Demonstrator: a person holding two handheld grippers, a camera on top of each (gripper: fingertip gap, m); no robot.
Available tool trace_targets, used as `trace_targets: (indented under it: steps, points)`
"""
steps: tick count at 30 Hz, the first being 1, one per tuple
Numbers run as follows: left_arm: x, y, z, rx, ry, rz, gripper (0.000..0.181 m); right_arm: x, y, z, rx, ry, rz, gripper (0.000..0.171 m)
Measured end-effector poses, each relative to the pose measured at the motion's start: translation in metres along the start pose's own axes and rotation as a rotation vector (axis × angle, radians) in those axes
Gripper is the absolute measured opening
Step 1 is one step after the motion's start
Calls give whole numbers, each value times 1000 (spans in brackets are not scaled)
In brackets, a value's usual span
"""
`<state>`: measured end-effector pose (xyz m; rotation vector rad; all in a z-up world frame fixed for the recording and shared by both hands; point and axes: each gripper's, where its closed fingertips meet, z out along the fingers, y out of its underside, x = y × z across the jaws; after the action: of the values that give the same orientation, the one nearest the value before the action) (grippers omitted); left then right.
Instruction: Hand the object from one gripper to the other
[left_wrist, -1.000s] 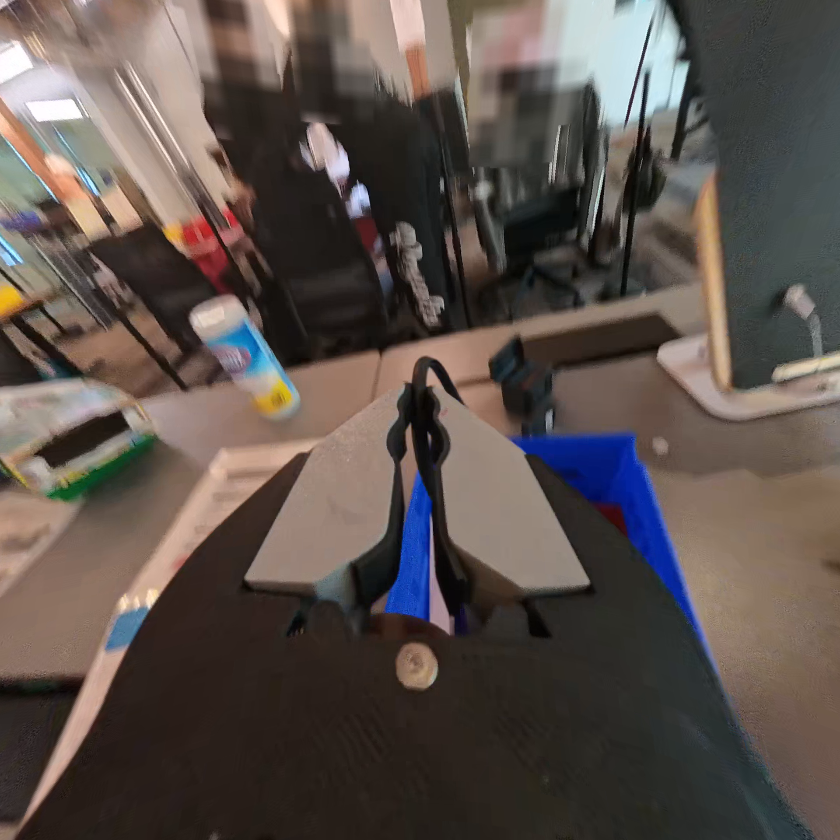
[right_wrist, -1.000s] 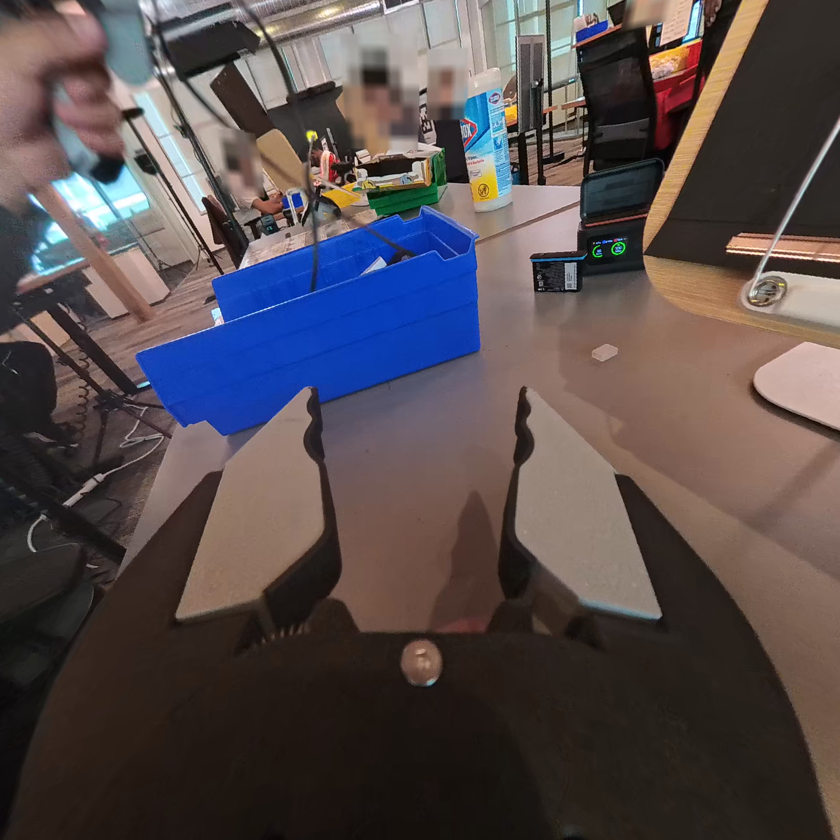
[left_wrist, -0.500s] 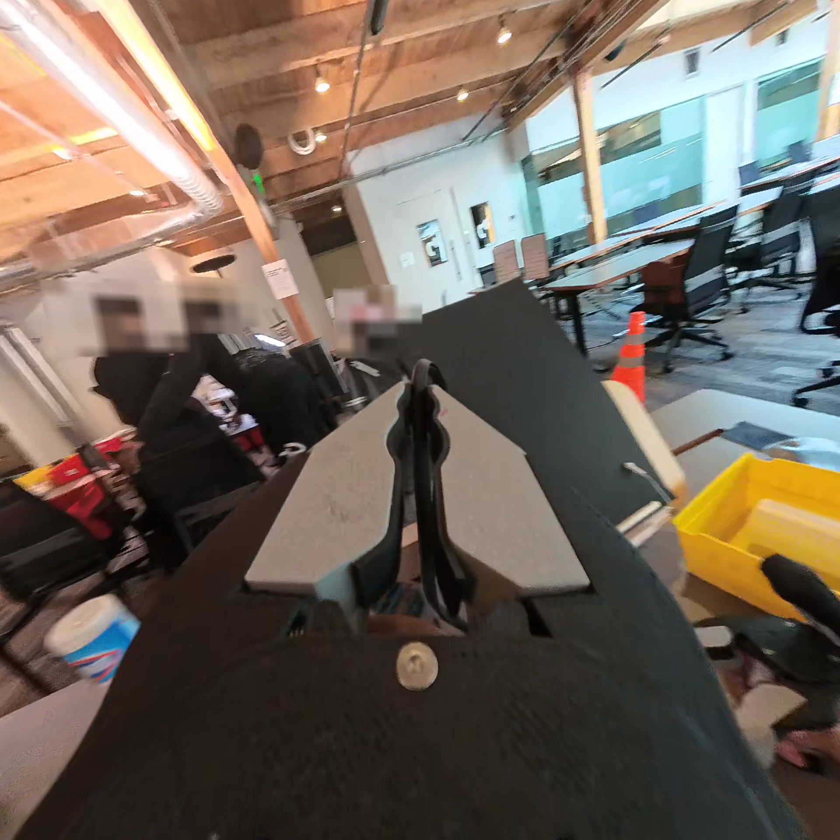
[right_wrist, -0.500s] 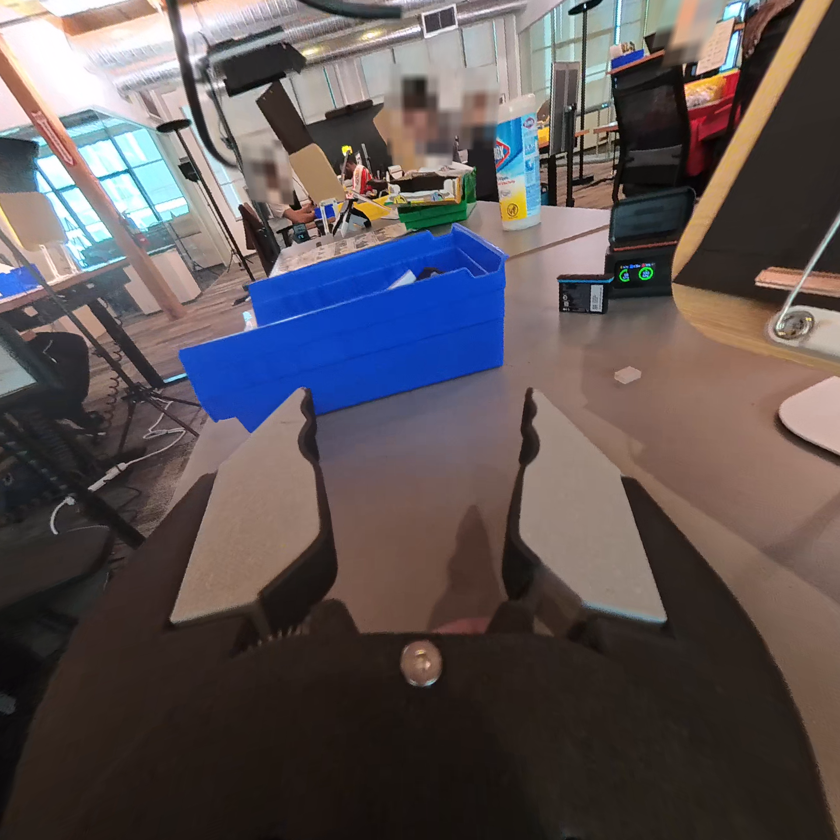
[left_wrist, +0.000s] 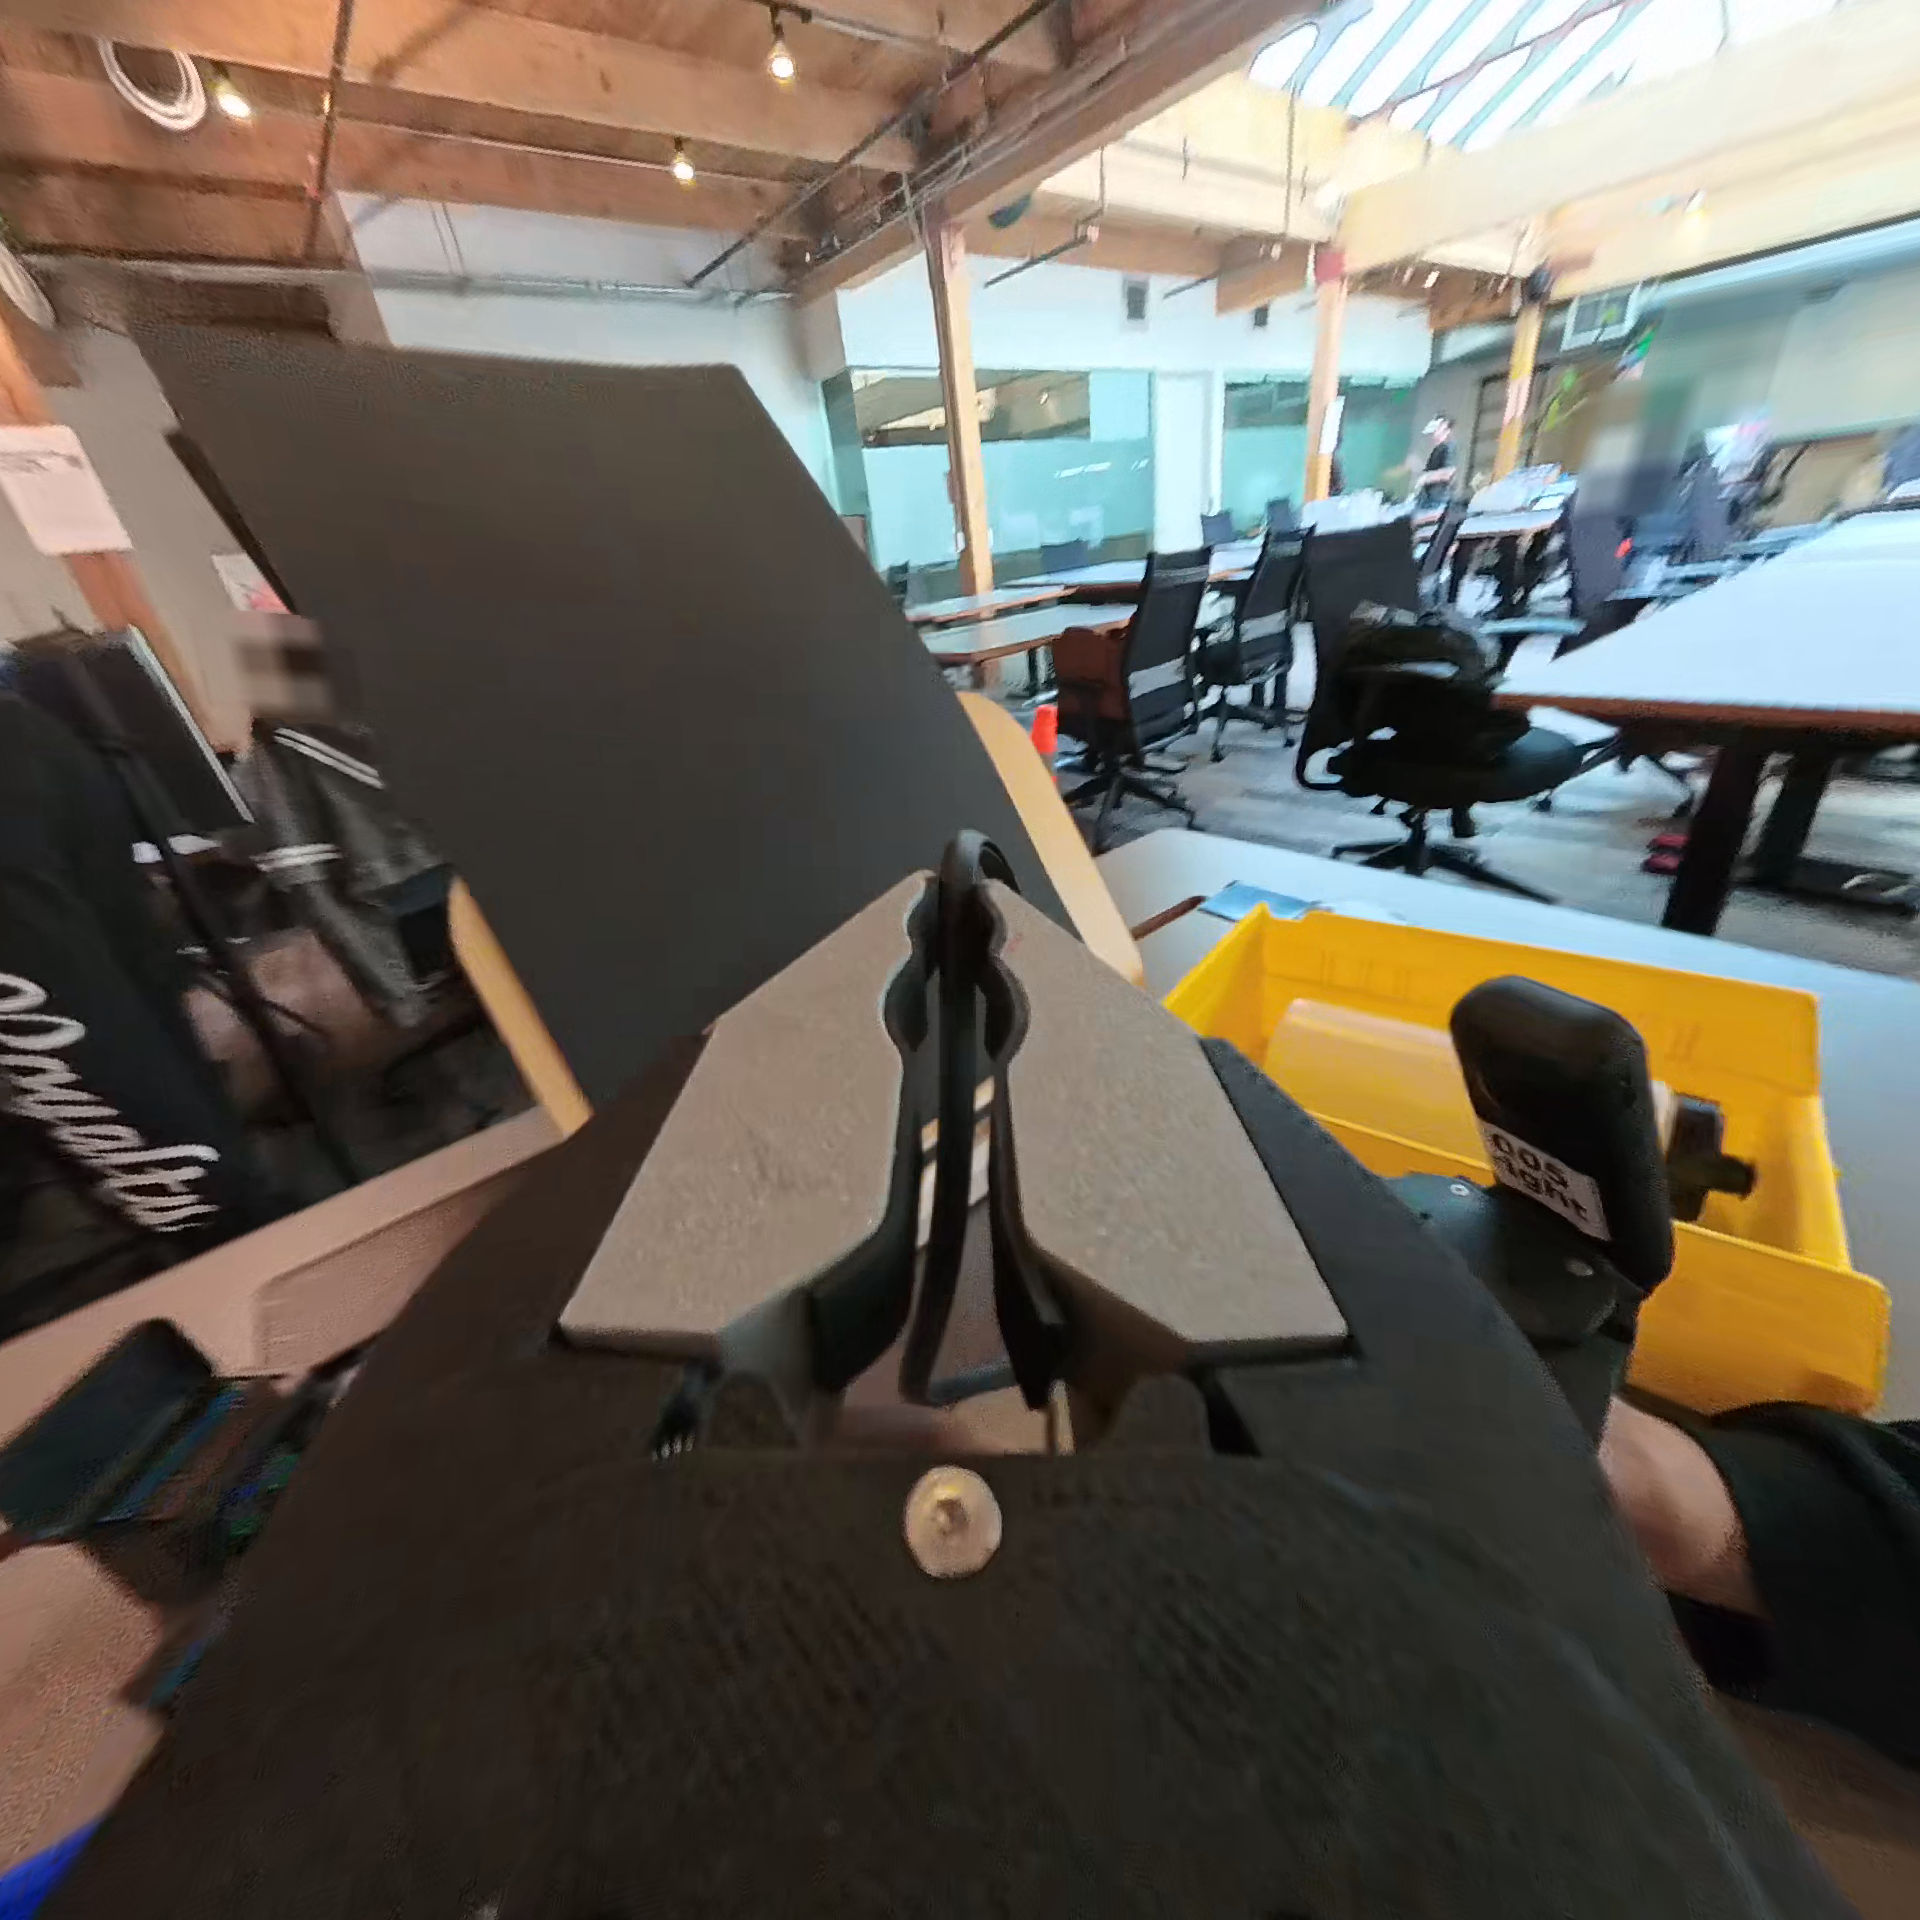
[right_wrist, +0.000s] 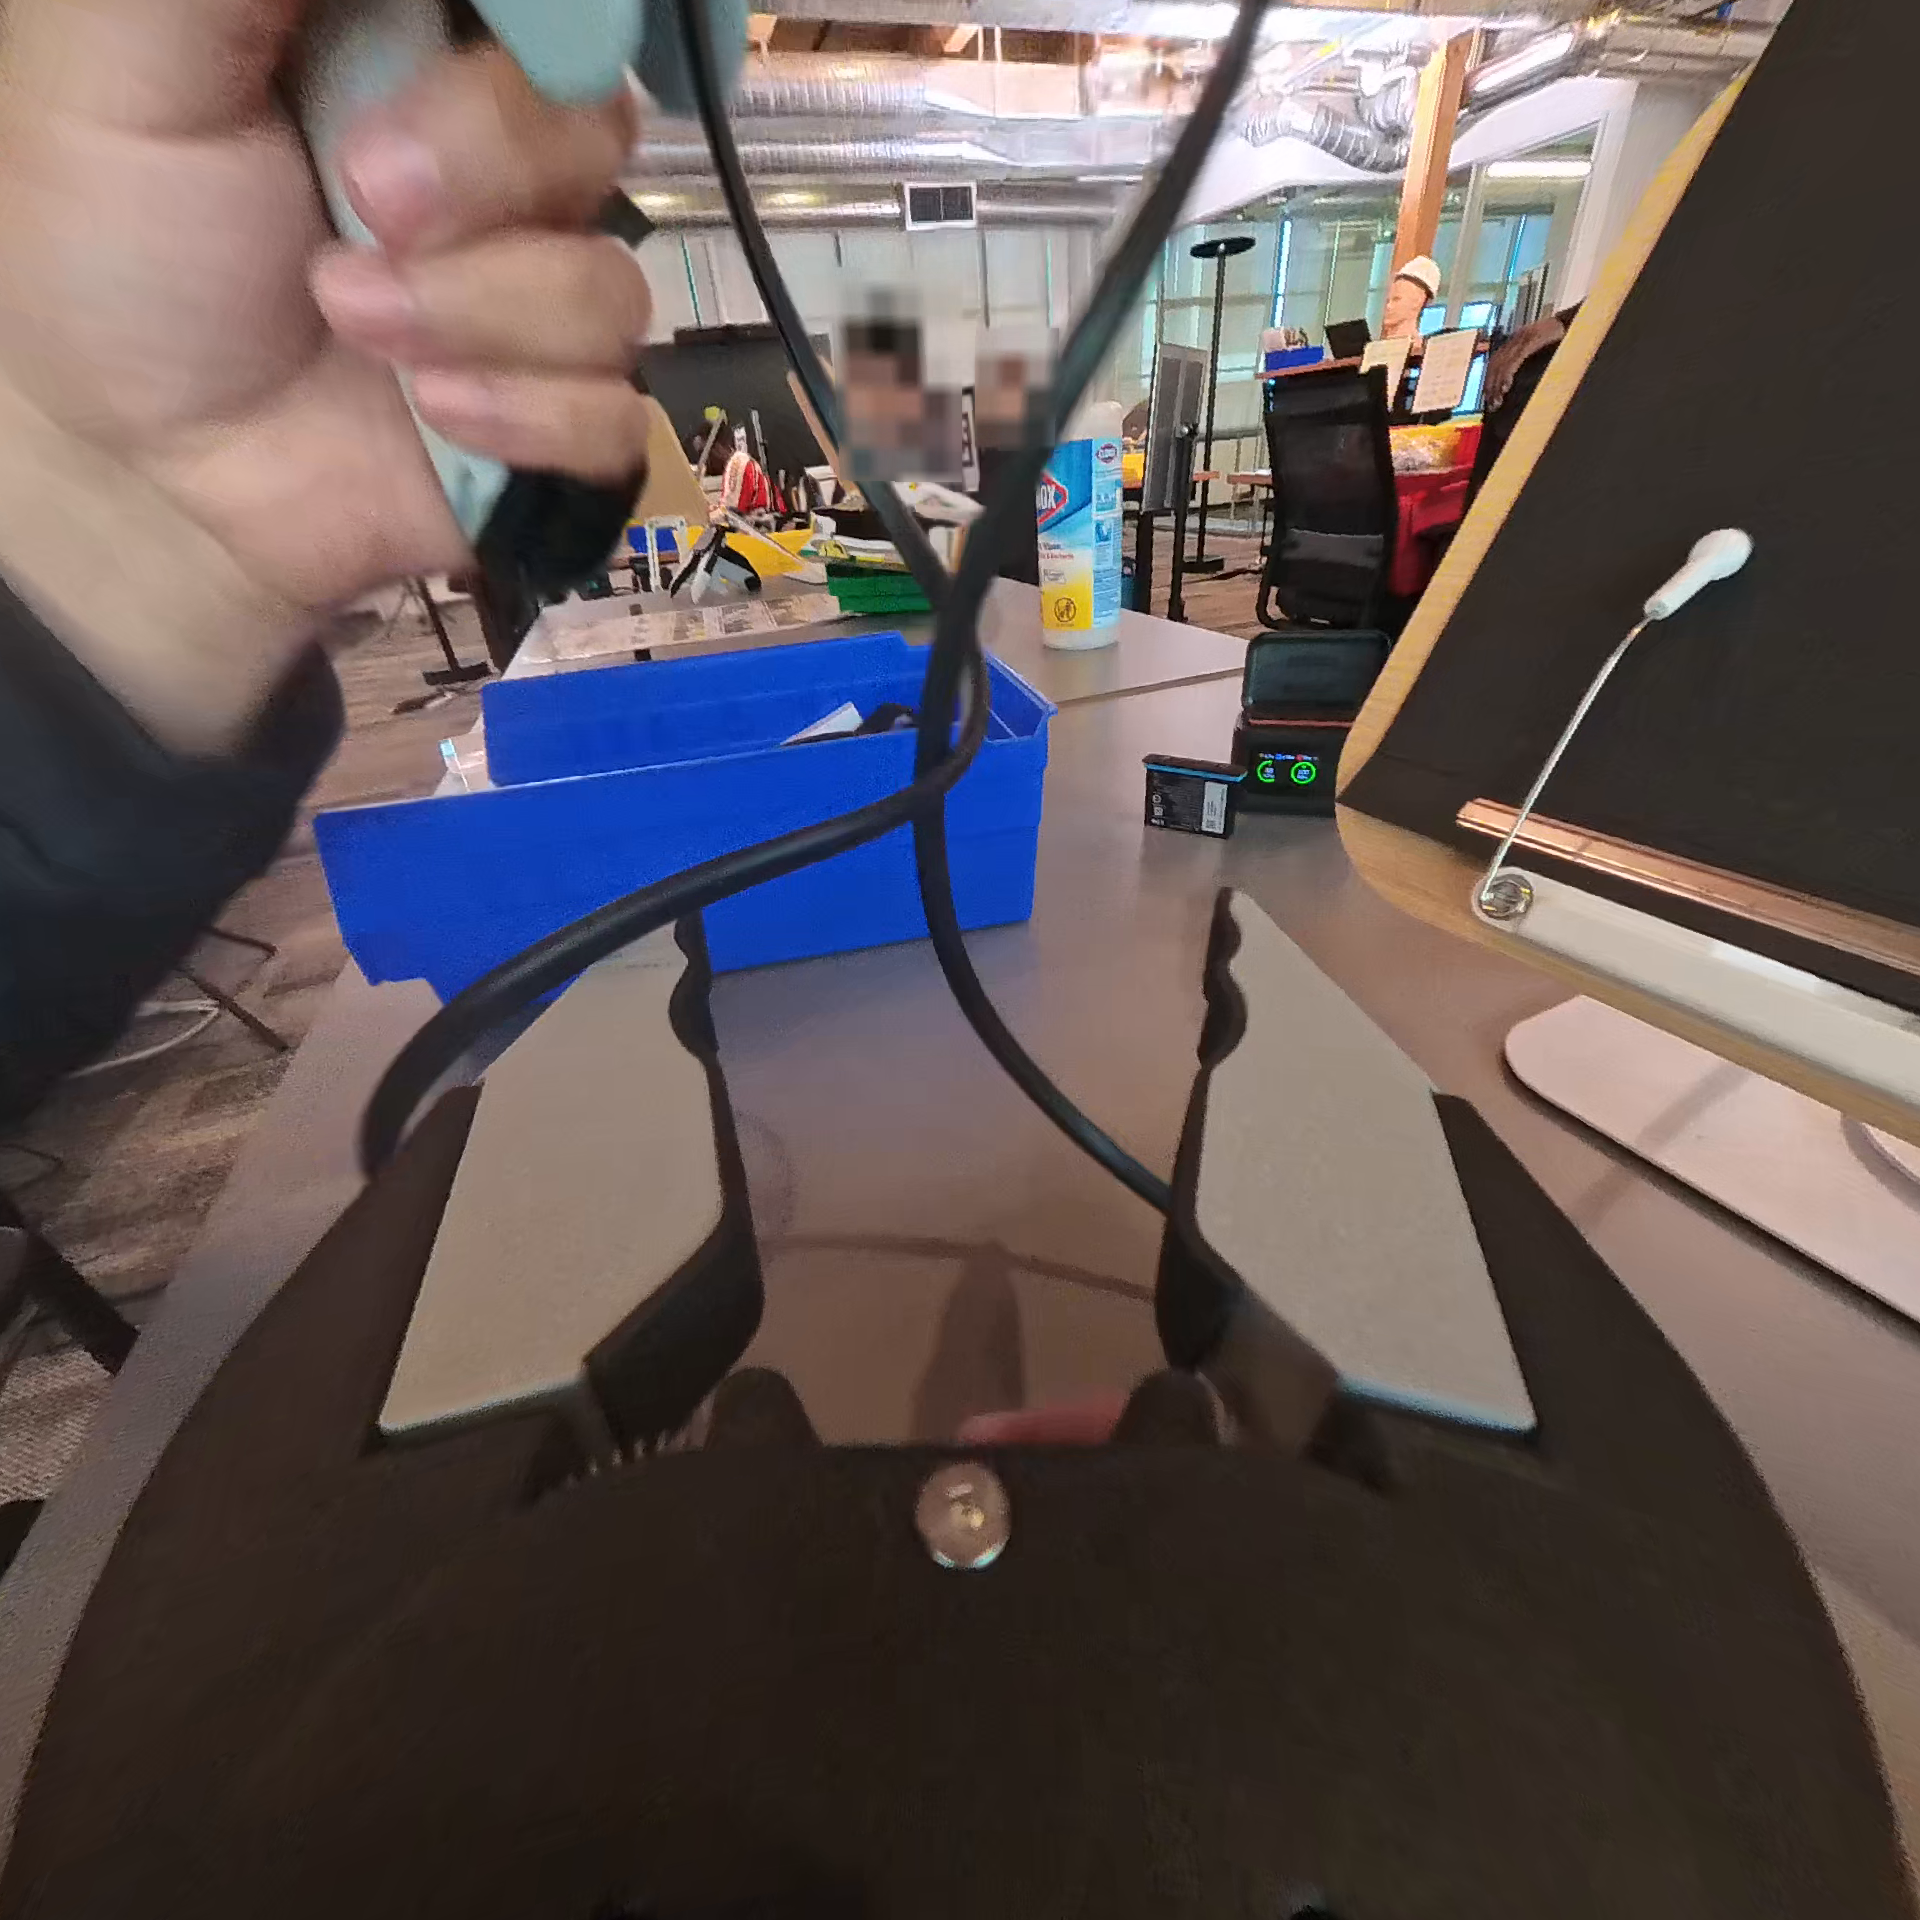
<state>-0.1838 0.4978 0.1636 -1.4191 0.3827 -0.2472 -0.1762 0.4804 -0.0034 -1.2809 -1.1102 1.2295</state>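
Each gripper, the left gripper (left_wrist: 961, 935) and the right gripper (right_wrist: 961, 997), had a textured black body, two flat grey wedge-shaped fingers with scalloped black inner edges, and one silver screw at lower centre. A dark sleeve (right_wrist: 135, 831) showed at the frame's left.

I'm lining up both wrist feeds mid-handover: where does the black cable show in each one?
Left wrist view: the black cable sits centre frame, pinched between the shut left gripper, looping just past its tips.
Right wrist view: it hangs from top centre, crossing in front of the blue bin, one strand running between the open right gripper.
Shared landmark: the black wood-edged panel.
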Motion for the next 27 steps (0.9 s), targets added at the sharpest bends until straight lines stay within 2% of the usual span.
trace_targets:
  steps: [3,6,11,12,13,14,21,25,27]
  points:
    - [-1,22,4,75,54,-122,2,11,5,2,-19,48,10,85]
    - [5,38,8,110,119,-148,2,29,20,4,-83,114,26,70]
    - [21,66,10,122,204,-117,2,36,28,9,-121,139,-1,72]
    - [22,71,12,111,216,-119,2,34,30,9,-134,140,-22,59]
    - [22,76,13,87,219,-123,2,32,31,8,-154,136,-56,18]
    - [21,80,15,61,213,-120,2,33,33,7,-174,157,-93,0]
    - [-24,117,13,-72,-17,-111,3,62,22,-10,-192,412,-217,0]
    - [-35,136,14,-119,-64,-142,3,70,7,-26,-148,494,-235,0]
    - [-37,144,15,-145,-81,-145,11,72,1,-34,-128,518,-241,0]
